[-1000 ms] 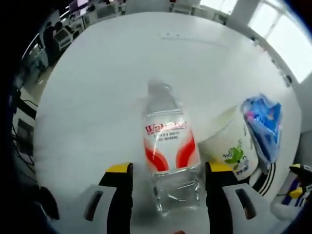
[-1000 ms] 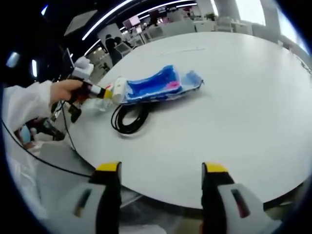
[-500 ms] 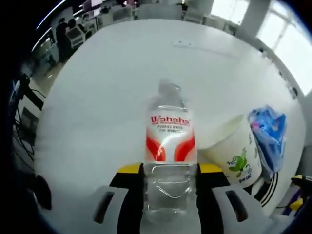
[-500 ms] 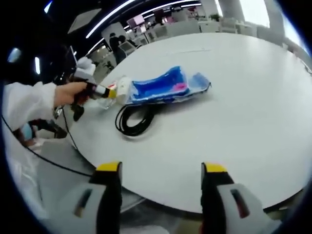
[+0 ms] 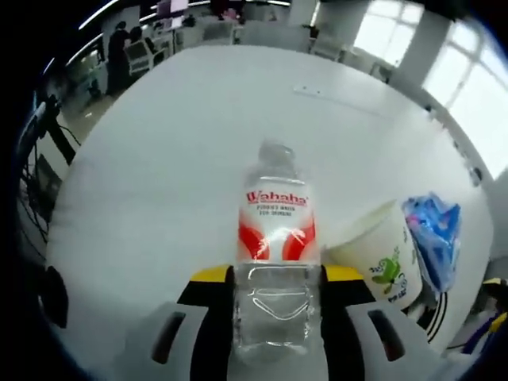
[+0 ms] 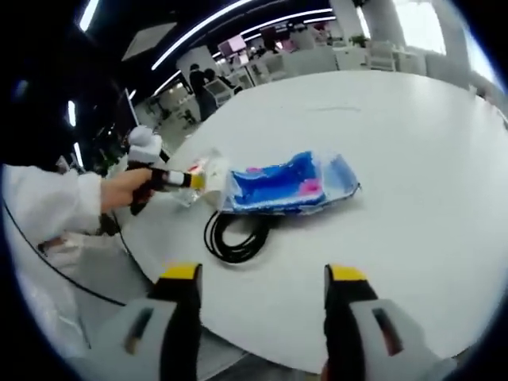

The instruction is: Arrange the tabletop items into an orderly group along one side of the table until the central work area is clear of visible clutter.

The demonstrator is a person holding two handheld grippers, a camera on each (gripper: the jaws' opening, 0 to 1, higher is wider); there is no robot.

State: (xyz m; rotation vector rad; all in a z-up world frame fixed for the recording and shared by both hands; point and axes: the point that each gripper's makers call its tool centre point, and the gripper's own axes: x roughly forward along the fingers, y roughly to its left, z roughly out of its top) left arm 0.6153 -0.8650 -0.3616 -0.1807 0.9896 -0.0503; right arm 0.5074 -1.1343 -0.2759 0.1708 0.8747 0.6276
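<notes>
Basically left gripper (image 5: 274,278) jaws pinch the water bottle (image 5: 275,262) low on its body, long axis running away from them; right gripper (image 6: 262,278) jaws spread, farther off

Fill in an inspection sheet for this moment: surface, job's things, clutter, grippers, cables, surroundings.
Surface: round white table, mostly bare in the middle.
Job's things: clear water bottle with a red and white label, held upright; white paper cup beside it, tilted; blue plastic bag lying flat next to the cup.
Clutter: nothing seen beyond those items.
Grippers: left gripper shut on the bottle's lower half; right gripper open, holding nothing, hovering near the table edge.
Cables: black cable coiled on the table by the bag.
Surroundings: open office with desks and windows; a person's hand in a white sleeve holds the left gripper.
</notes>
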